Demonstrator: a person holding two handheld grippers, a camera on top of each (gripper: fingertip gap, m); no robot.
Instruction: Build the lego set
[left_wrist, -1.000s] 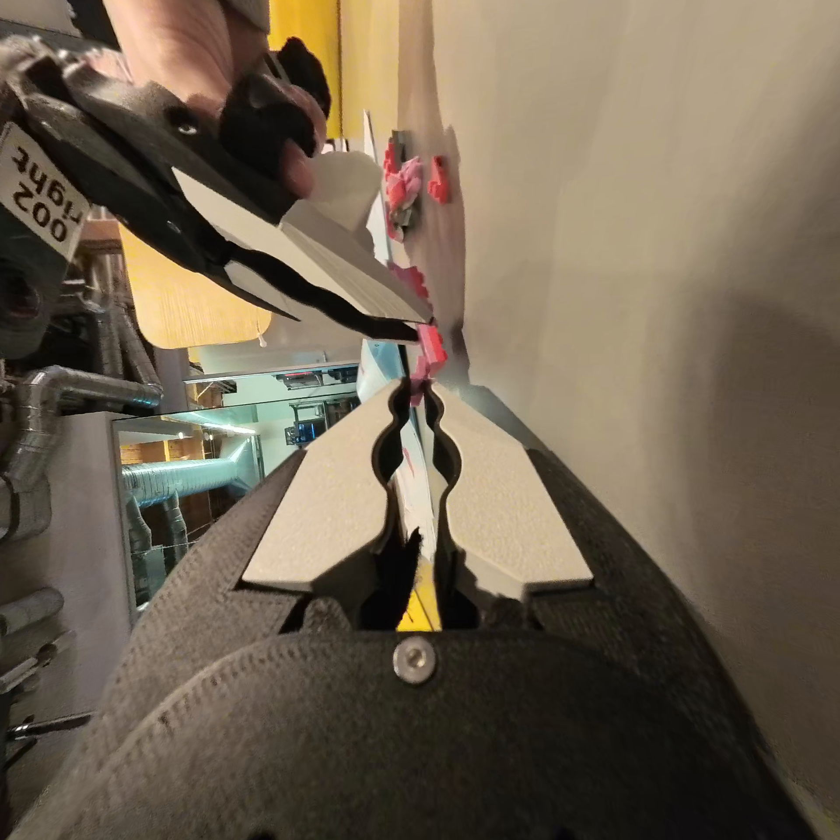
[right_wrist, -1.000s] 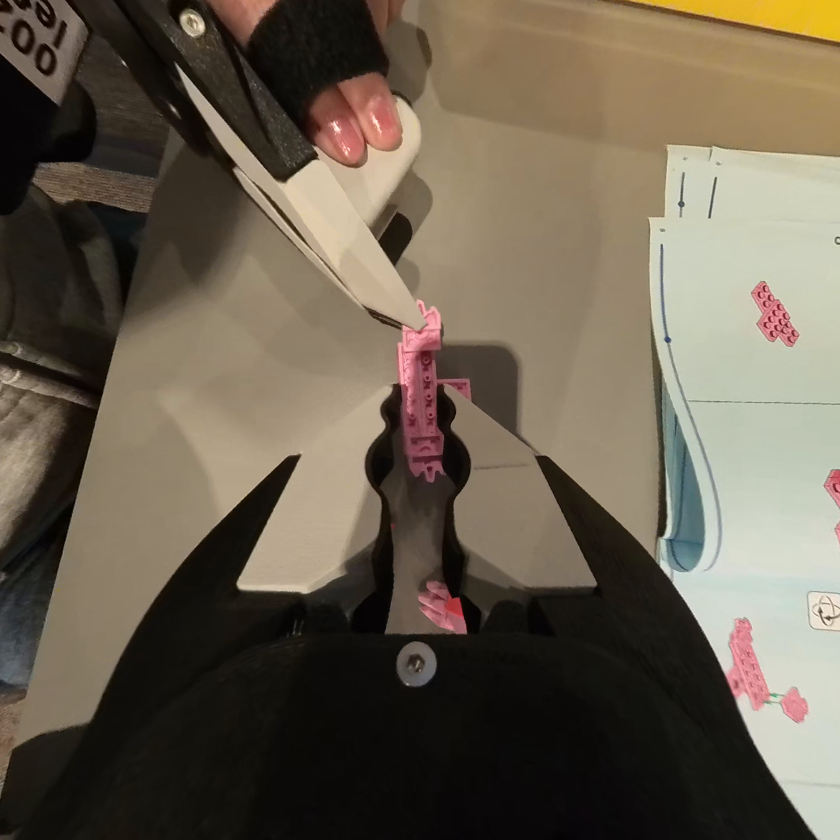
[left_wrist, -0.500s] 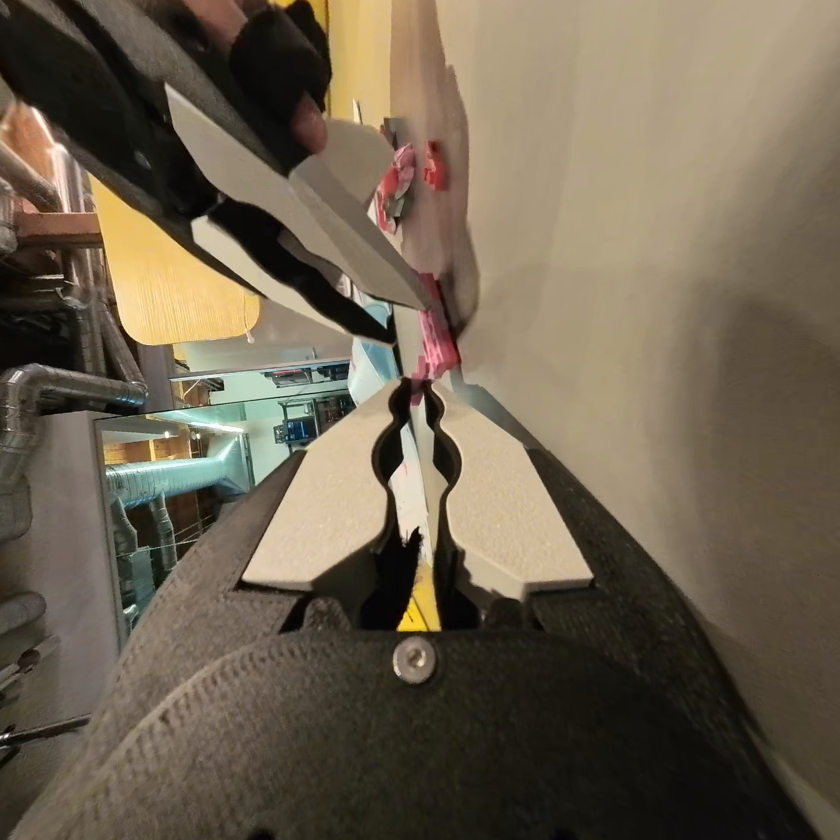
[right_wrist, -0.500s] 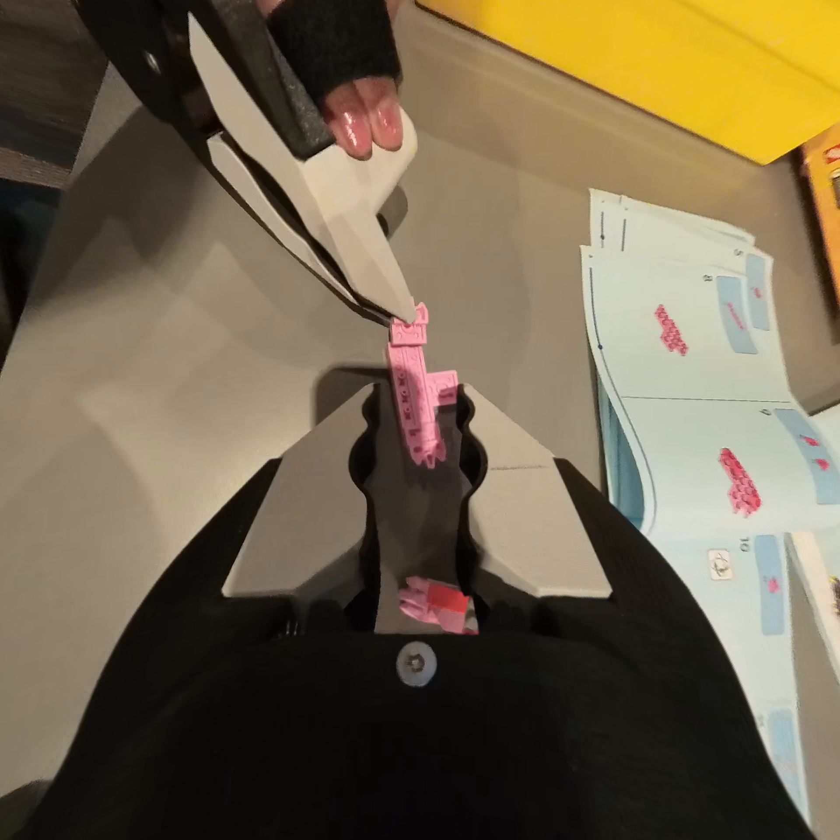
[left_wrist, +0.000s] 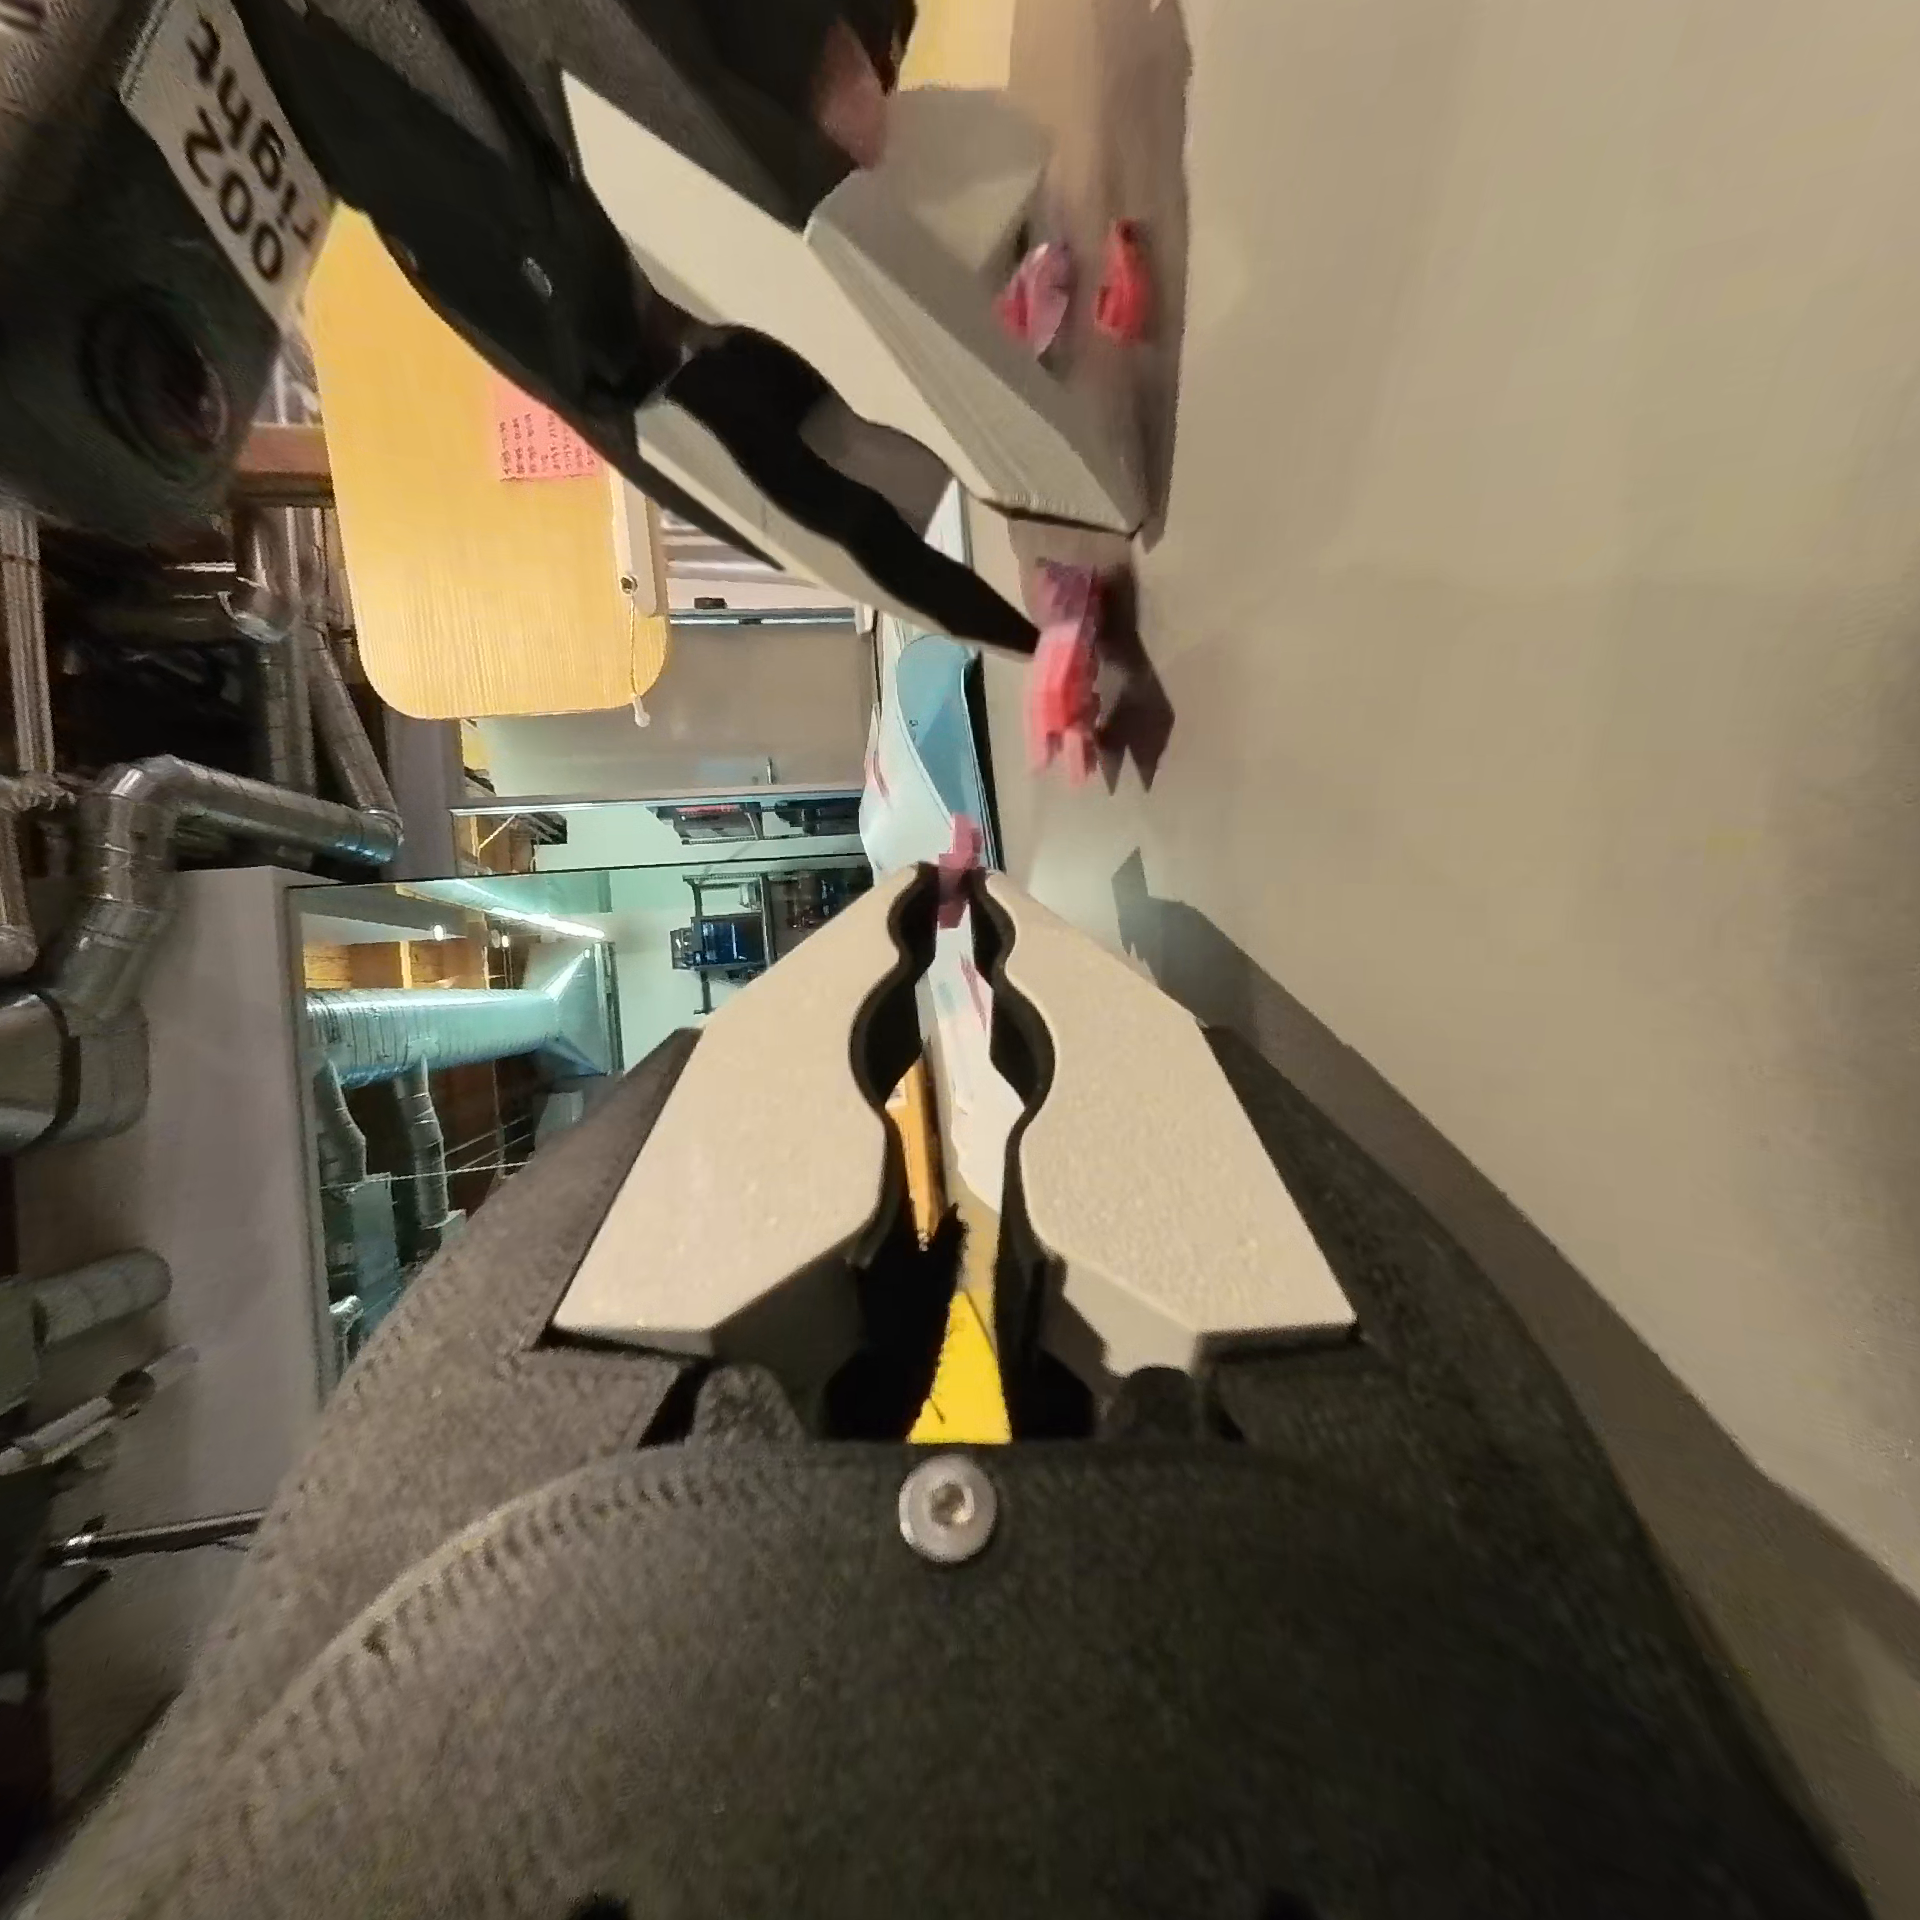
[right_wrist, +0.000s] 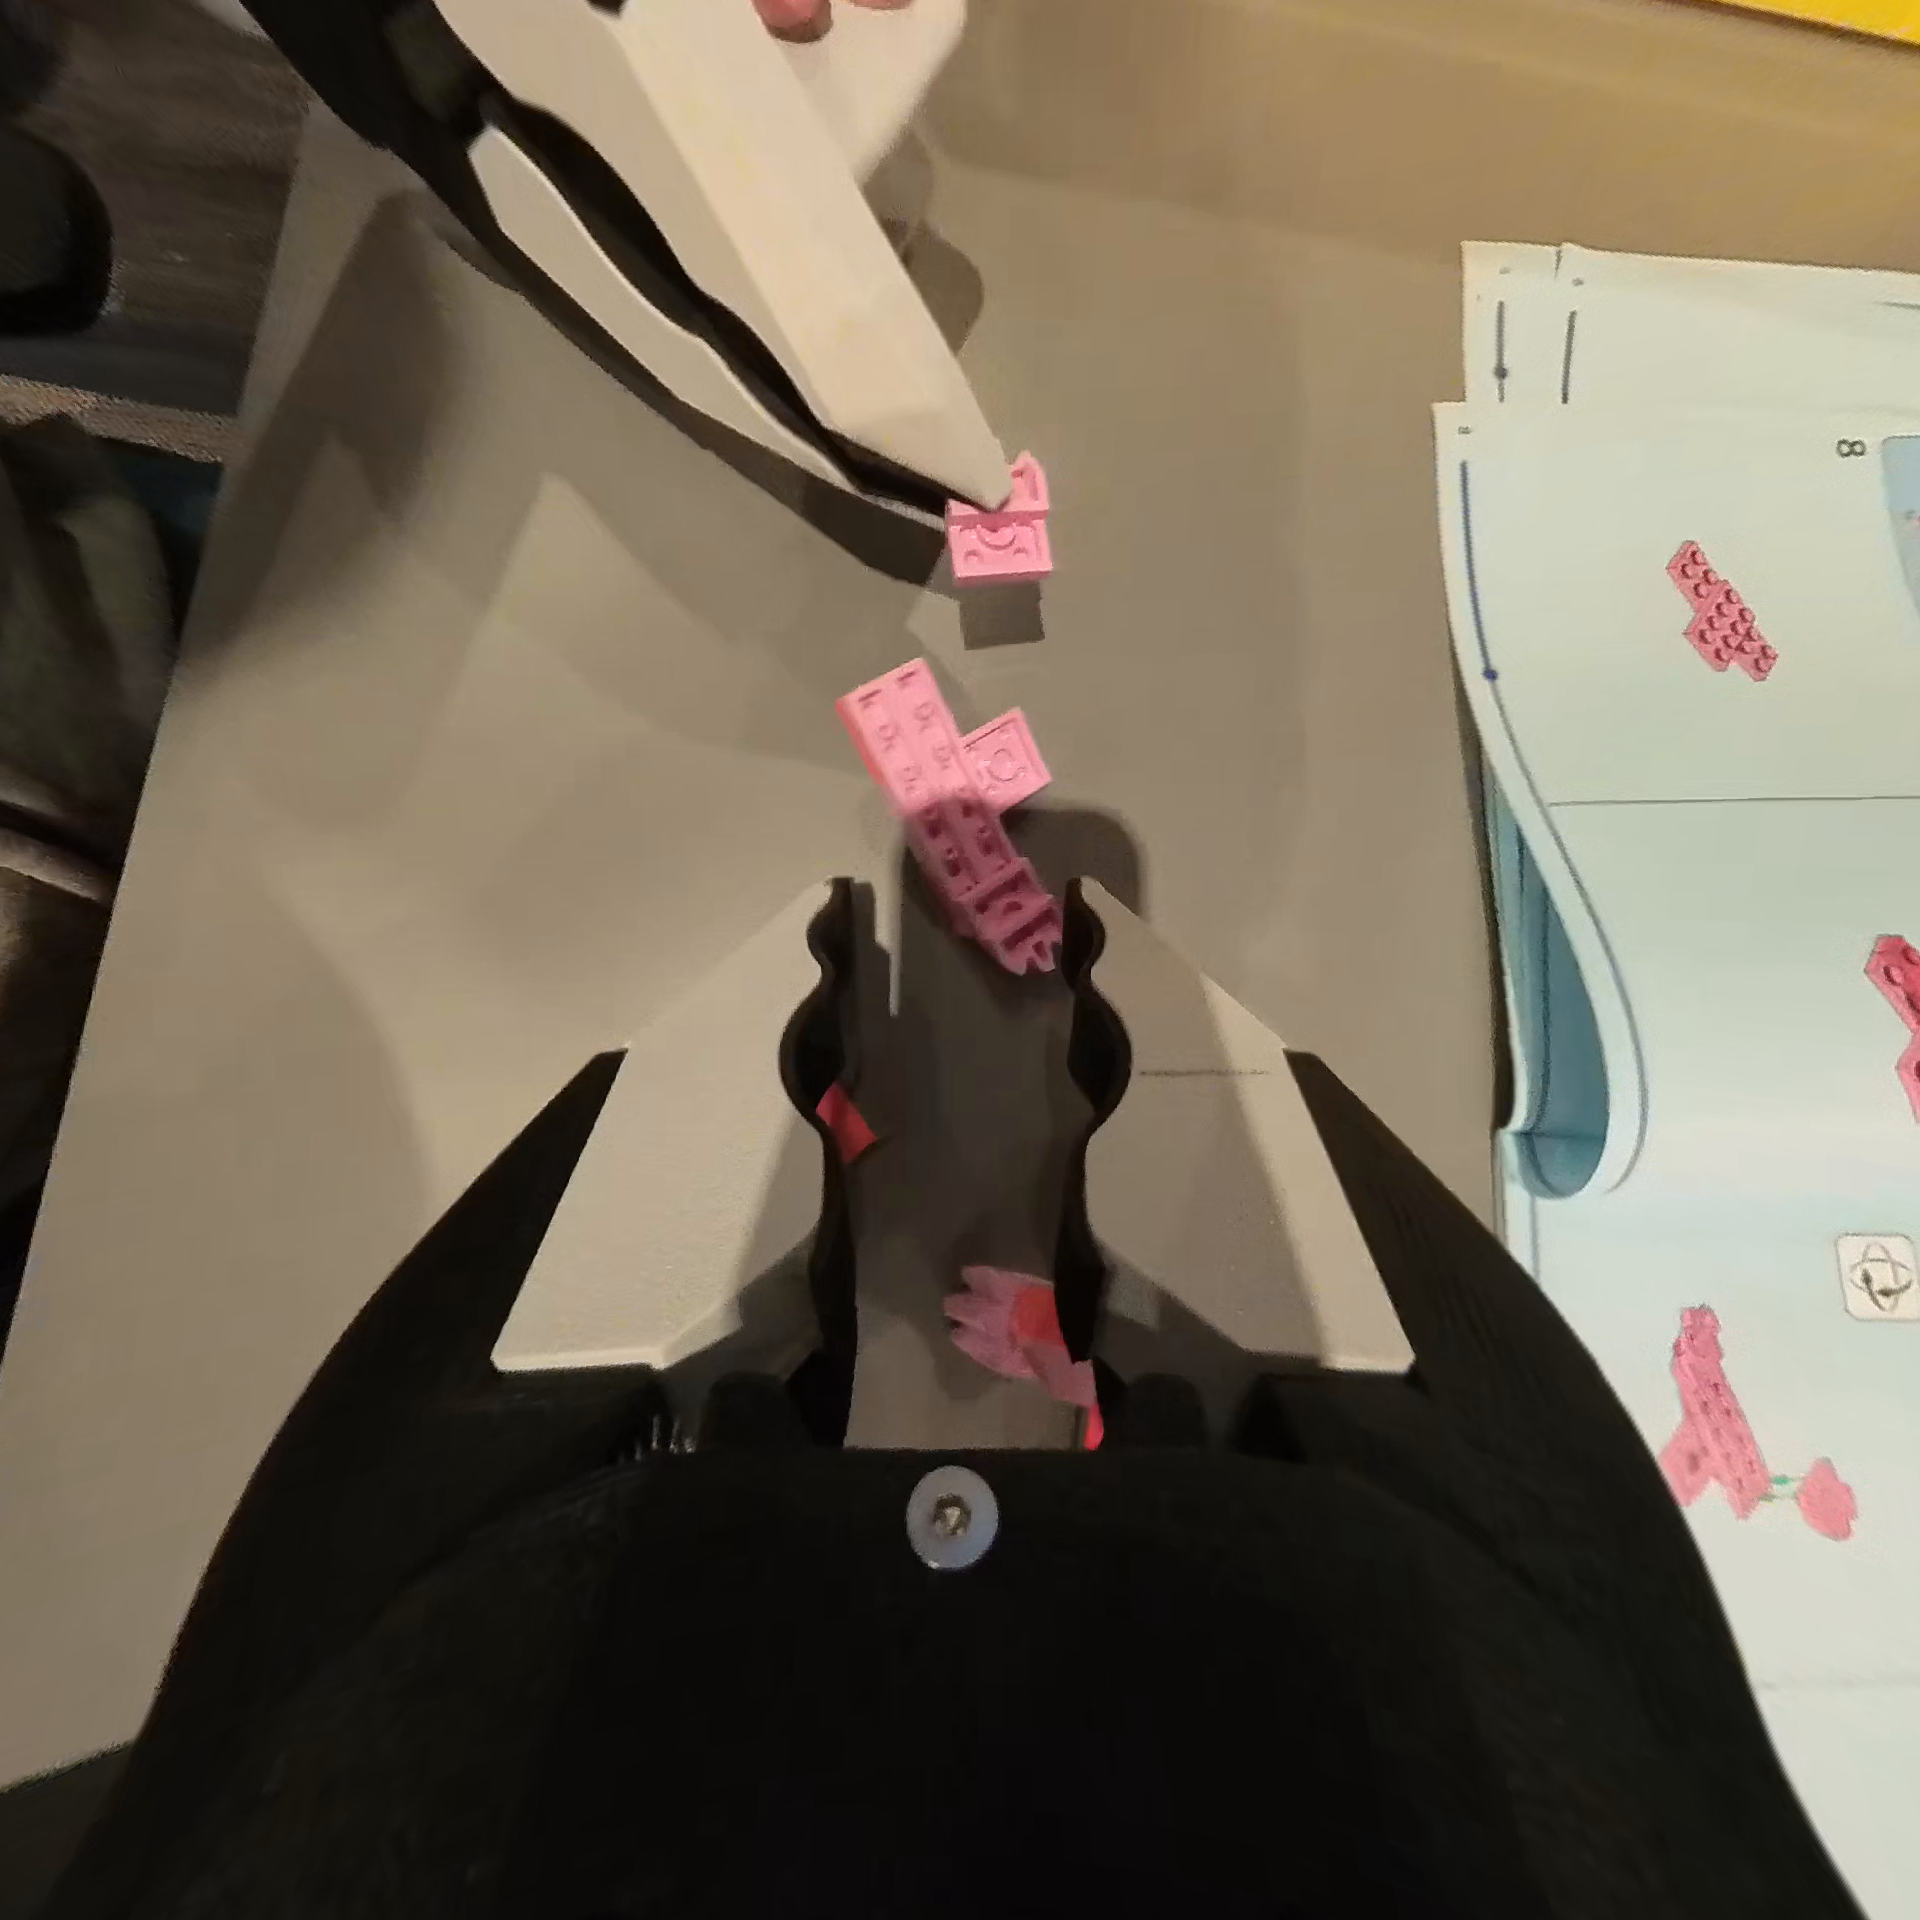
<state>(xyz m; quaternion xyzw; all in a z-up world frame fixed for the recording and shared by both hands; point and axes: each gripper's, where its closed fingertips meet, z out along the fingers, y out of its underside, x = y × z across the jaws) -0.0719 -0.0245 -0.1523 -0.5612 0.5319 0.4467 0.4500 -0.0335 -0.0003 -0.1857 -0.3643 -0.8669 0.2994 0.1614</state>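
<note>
In the right wrist view my right gripper (right_wrist: 961, 894) is open wide. The long pink lego assembly (right_wrist: 935, 790) lies loose between its fingertips, tilted and partly blurred, gripped by neither finger. My left gripper (right_wrist: 966, 509) comes in from the upper left, shut on a small pink plate (right_wrist: 1000, 540) held apart from the assembly and above the grey table (right_wrist: 520, 727). In the left wrist view my left gripper (left_wrist: 956, 878) pinches that plate (left_wrist: 958, 852). The open right gripper (left_wrist: 1081, 587) and the assembly (left_wrist: 1065, 675) are beyond it.
An open light-blue instruction booklet (right_wrist: 1714, 831) lies to the right. Loose pink and red pieces (right_wrist: 1013, 1340) and a red piece (right_wrist: 847, 1127) lie under my right gripper; they also show in the left wrist view (left_wrist: 1039, 301). The table's edge runs down the left. Left tips to right tips: about 6 cm.
My right gripper has opened and let go of the pink assembly. The small pink plate has come off the assembly's end, and my left gripper has drawn away with it.
</note>
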